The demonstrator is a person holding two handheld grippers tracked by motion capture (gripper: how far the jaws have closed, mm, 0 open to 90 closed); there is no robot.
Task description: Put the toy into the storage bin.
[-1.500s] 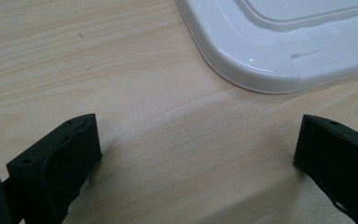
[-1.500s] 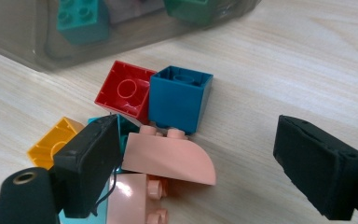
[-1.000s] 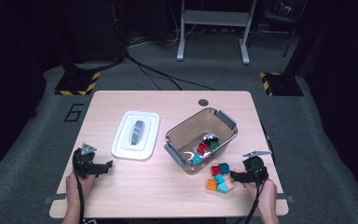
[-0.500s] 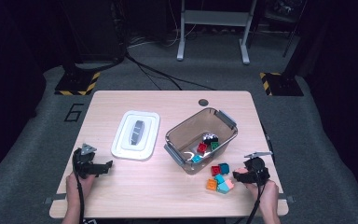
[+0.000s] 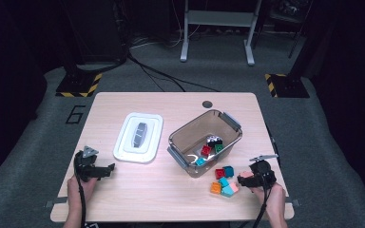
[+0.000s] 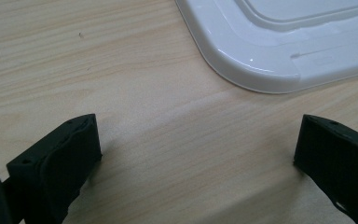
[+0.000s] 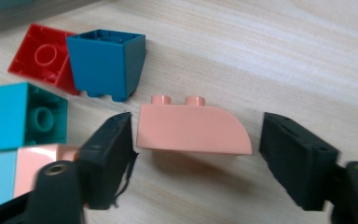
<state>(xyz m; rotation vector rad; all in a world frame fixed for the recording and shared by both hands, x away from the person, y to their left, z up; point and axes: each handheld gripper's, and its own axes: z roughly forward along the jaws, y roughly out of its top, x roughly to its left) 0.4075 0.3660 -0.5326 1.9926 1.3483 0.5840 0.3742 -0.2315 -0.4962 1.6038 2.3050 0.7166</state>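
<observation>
A pink brick (image 7: 186, 126) with a rounded end and two studs lies on the table between the jaws of my right gripper (image 7: 196, 144). The jaws have just been opening. The left jaw stands right at the brick's flat end and the right jaw is clear of the rounded end. From above, my right gripper (image 5: 242, 179) sits near the front right edge, pointing left at a small heap of bricks (image 5: 223, 183). My left gripper (image 5: 110, 168) rests open at the front left, its jaws (image 6: 198, 144) wide over bare wood.
A clear grey bin (image 5: 185, 137) holding several bricks stands mid-right. Its white lid (image 5: 139, 137) lies flat to the left; one lid corner (image 6: 261, 65) lies just ahead of my left gripper. Red (image 7: 42, 56), dark teal (image 7: 107, 60) and turquoise (image 7: 25, 116) bricks crowd the pink one.
</observation>
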